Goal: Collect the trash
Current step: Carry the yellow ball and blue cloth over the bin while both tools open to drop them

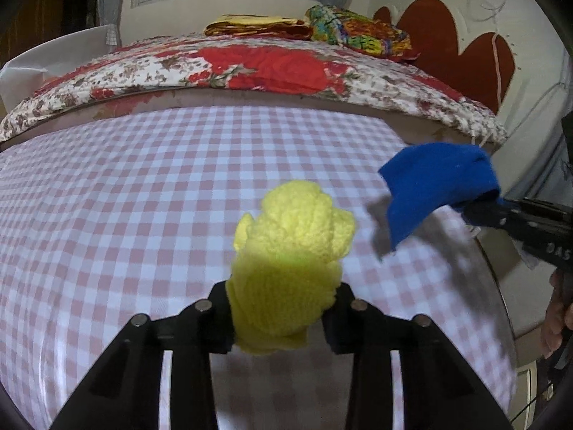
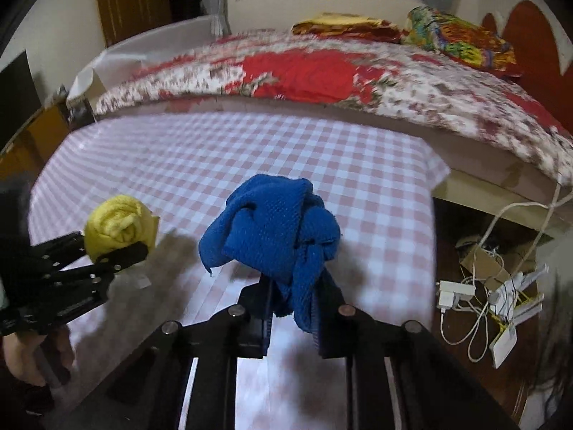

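Note:
My left gripper (image 1: 279, 317) is shut on a crumpled yellow cloth (image 1: 293, 247) and holds it above the pink-checked tablecloth (image 1: 143, 186). My right gripper (image 2: 292, 317) is shut on a crumpled blue cloth (image 2: 272, 229), also held above the table. In the left wrist view the blue cloth (image 1: 433, 190) hangs from the right gripper (image 1: 476, 209) at the right. In the right wrist view the yellow cloth (image 2: 120, 224) sits in the left gripper (image 2: 118, 254) at the left. The two cloths are apart.
A bed with a red floral blanket (image 1: 258, 64) runs along the table's far edge, with folded colourful cloths (image 1: 351, 32) on it. To the right of the table, on the floor, lie a cardboard box, white chargers and cables (image 2: 480, 286).

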`<action>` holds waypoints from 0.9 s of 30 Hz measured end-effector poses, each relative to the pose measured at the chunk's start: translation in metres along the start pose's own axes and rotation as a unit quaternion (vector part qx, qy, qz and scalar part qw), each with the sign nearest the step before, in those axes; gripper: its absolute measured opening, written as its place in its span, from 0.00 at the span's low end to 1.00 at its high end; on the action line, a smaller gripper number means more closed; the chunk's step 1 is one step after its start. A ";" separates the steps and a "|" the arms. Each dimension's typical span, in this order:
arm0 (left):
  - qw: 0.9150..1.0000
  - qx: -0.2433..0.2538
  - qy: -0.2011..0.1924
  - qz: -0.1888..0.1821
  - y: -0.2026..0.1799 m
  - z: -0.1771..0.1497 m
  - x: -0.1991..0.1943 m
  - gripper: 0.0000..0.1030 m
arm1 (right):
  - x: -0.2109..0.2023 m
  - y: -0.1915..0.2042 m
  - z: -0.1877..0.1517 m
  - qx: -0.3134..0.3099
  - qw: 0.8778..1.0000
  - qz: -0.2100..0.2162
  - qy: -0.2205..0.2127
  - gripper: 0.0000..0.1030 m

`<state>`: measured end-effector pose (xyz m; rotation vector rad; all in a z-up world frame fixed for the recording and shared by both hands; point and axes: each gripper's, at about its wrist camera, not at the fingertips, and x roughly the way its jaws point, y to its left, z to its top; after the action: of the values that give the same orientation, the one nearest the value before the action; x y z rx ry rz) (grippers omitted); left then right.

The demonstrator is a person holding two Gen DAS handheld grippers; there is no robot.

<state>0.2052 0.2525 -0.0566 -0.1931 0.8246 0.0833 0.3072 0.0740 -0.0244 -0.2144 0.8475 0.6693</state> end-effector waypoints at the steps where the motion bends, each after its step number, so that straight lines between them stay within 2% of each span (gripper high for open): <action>1: 1.000 0.002 -0.002 -0.002 -0.004 -0.002 -0.004 0.37 | -0.011 -0.002 -0.005 0.004 1.000 -0.001 -0.005 0.18; 5: 1.000 0.009 -0.008 -0.015 -0.025 -0.012 -0.022 0.37 | -0.053 -0.012 -0.026 0.019 1.000 -0.009 -0.020 0.18; 16: 0.996 0.052 -0.011 -0.065 -0.097 -0.038 -0.056 0.37 | -0.144 -0.056 -0.098 0.067 0.995 -0.070 -0.036 0.18; 27: 0.986 0.118 -0.005 -0.116 -0.179 -0.054 -0.067 0.37 | -0.207 -0.125 -0.185 0.159 0.978 -0.129 -0.032 0.18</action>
<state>0.1473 0.0662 -0.0186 -0.0635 0.7890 -0.2315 0.1726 -0.1978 -0.0003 -0.0125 0.8351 0.2905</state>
